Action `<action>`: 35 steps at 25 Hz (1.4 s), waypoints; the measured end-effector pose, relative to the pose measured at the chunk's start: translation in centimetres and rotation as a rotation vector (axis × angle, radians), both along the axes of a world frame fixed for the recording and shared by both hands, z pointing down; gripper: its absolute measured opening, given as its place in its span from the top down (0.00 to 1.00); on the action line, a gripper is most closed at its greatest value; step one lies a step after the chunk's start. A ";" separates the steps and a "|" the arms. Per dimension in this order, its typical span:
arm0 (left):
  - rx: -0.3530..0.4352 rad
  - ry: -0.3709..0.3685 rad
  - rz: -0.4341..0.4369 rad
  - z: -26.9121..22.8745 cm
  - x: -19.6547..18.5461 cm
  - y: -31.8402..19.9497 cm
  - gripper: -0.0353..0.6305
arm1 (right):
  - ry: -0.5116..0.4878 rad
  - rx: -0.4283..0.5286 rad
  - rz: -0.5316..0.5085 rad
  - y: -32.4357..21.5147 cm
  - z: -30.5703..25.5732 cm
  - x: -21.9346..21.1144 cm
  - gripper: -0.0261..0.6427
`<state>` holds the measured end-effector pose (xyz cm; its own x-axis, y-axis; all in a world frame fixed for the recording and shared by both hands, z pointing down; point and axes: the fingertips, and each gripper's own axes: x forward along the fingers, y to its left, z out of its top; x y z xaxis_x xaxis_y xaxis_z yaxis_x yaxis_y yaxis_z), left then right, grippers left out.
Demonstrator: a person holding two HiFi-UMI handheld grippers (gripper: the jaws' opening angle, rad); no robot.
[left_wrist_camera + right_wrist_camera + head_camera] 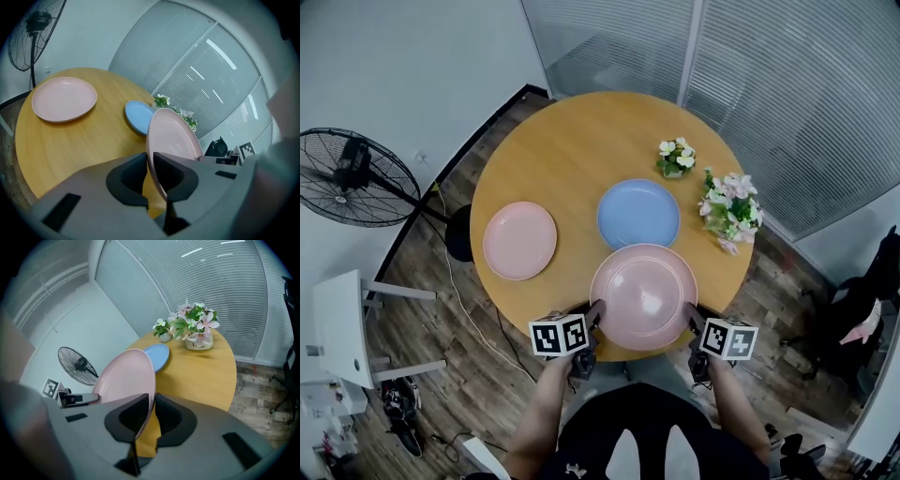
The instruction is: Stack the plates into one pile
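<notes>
A pink plate hangs over the near edge of the round wooden table, held by both grippers. My left gripper is shut on the plate's left rim, and my right gripper is shut on its right rim. Just beyond the held plate, a blue plate lies flat on the table; it also shows as the blue plate and the blue plate in the gripper views. A second pink plate rests at the table's left, seen too as that pink plate.
Two pots of flowers, a small one and a larger one, stand at the table's far right. A standing fan is on the floor to the left, a white stool nearer. Glass walls with blinds run behind the table.
</notes>
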<state>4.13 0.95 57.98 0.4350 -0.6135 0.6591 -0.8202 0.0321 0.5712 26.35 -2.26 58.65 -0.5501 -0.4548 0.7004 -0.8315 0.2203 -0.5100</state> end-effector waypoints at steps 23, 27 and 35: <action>0.039 -0.001 -0.323 -0.2 -5.0 -0.3 0.87 | -0.016 0.040 -0.301 -5.3 -0.1 -6.4 0.87; 0.016 -0.018 -0.358 0.4 -6.6 0.7 0.87 | -0.020 0.034 -0.345 -5.1 0.2 -8.3 0.87; -0.005 -0.046 -0.376 0.1 -11.8 1.9 0.87 | -0.033 0.030 -0.364 -4.7 -0.1 -13.6 0.87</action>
<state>-7.68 2.83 58.06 0.1504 -0.7215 0.6759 -0.7753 0.3381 0.5335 12.77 -6.98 58.51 -0.7019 -0.2452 0.6688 -0.6790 0.5139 -0.5243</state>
